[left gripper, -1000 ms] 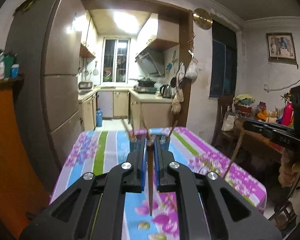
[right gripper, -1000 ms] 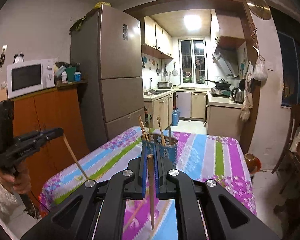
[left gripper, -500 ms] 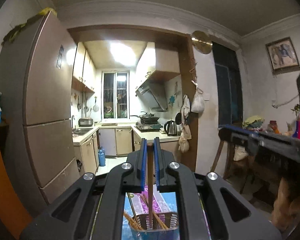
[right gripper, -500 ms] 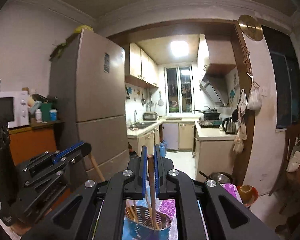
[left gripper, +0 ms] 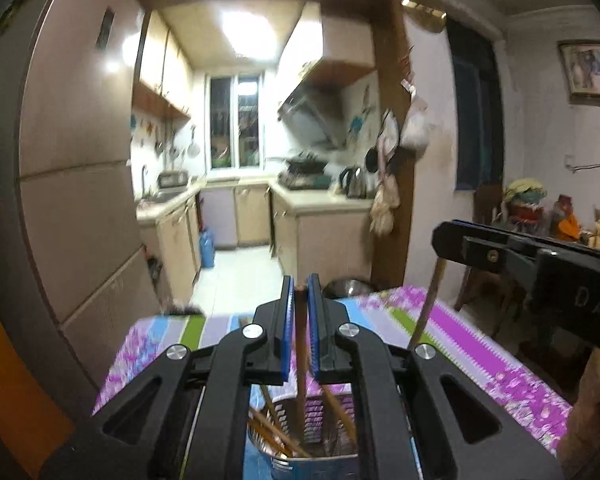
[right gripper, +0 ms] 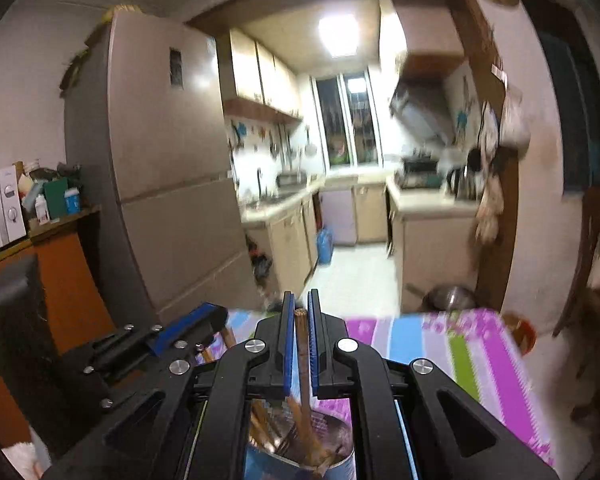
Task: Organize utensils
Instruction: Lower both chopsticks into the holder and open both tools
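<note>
2 tools, left tool (left gripper: 299, 300) and right tool (right gripper: 300, 312), each clamp 1 chopstick (left gripper: 300, 344) above the holder (left gripper: 312, 456).

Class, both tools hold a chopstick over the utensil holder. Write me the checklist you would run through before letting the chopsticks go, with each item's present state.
1. Left tool shut on its chopstick: ok.
2. Right tool shut on its chopstick: ok.
3. Left chopstick's lower end inside the utensil holder: ok, it runs down into the basket.
4. Right chopstick's lower end inside the holder: ok, it reaches in among the others.
5. Room left among the chopsticks already in the holder: cannot tell.
6. Holder standing steady on the striped tablecloth: cannot tell, its base is hidden.
</note>
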A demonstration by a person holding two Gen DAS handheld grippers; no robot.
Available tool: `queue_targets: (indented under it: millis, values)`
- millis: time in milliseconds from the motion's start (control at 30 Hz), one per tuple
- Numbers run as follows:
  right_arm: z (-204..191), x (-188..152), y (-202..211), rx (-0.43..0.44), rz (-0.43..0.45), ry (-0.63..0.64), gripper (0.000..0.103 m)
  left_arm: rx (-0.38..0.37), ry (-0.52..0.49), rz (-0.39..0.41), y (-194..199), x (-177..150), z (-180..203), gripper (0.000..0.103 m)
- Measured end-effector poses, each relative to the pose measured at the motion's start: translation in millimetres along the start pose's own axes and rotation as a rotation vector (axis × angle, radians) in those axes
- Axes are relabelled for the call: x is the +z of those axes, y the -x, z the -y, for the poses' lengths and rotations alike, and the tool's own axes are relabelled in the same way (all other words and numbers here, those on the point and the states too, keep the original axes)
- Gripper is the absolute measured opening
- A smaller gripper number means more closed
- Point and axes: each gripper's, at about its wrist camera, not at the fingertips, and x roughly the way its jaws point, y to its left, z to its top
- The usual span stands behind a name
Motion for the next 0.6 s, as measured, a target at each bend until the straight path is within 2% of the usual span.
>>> queue_targets:
  millis: [67, 200, 300, 533, 600]
  values:
    - [3, -7, -5, -0.015, -0.013, 0.001, 0.008, 0.007, 0.010, -0.045, -8, -8, -5, 0.006]
    - [6, -12, -9, -0.022, -0.037, -0.001, 0.008, 0.020, 0.018, -0.060, -12, -16, -17, 0.006]
    - [4, -9, 1, -0.022, -0.021, 0.016, 0.008, 0.024, 0.018, -0.052, -7, -12, -24, 0.006]
    - [15, 6, 64, 0.022, 0.054, -0.013, 0.008, 0.006, 0.110, 0.009, 22, 23, -49, 0.006]
    - [19, 7, 93, 0.031, 0.076, 0.000, 0.008, 0.016, 0.099, 0.036, 36, 32, -53, 0.006]
